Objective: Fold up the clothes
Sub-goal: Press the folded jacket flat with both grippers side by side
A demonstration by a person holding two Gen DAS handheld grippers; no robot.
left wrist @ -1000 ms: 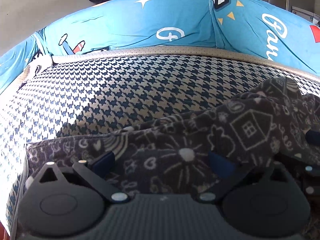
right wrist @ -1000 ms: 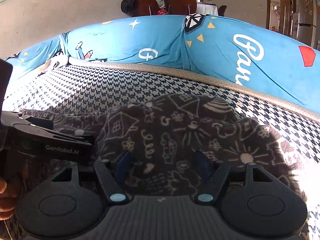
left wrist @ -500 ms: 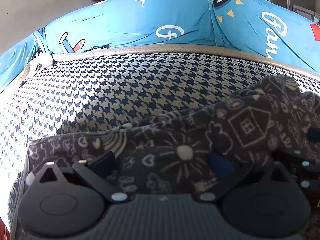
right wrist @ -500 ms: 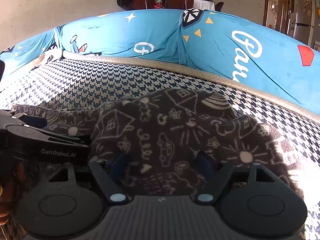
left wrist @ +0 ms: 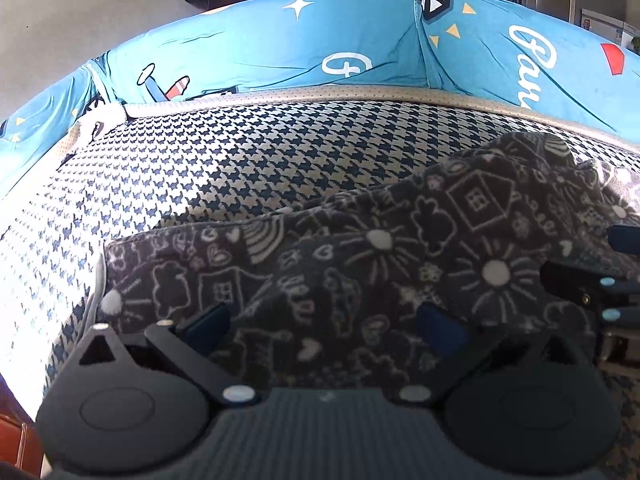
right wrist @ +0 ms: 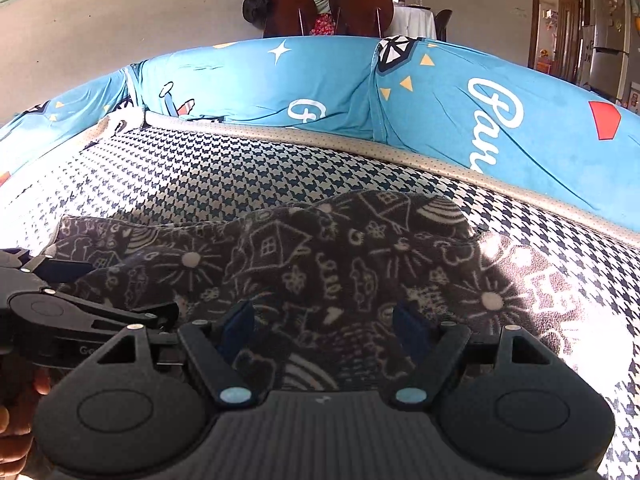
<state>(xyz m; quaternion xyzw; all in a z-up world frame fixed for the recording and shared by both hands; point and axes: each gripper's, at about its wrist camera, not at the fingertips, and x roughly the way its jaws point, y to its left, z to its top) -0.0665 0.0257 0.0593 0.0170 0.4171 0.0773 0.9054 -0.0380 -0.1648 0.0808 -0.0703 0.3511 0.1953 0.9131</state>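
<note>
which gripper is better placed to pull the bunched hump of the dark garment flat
Right, probably. The right gripper has the hump of the dark printed garment straight ahead between its open fingers. The left gripper faces the flatter end, with the hump off to its right.

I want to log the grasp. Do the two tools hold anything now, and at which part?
It cannot be told. Both the left tool and right tool stand open over the dark doodle-printed fleece garment, at its near edge.

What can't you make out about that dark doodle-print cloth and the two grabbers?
- Garment type: bunched; near edge hidden behind gripper bodies, both views.
- Left gripper, right gripper: fingers spread, cloth between; contact unclear.
- Sofa seat beneath cloth: covered.
</note>
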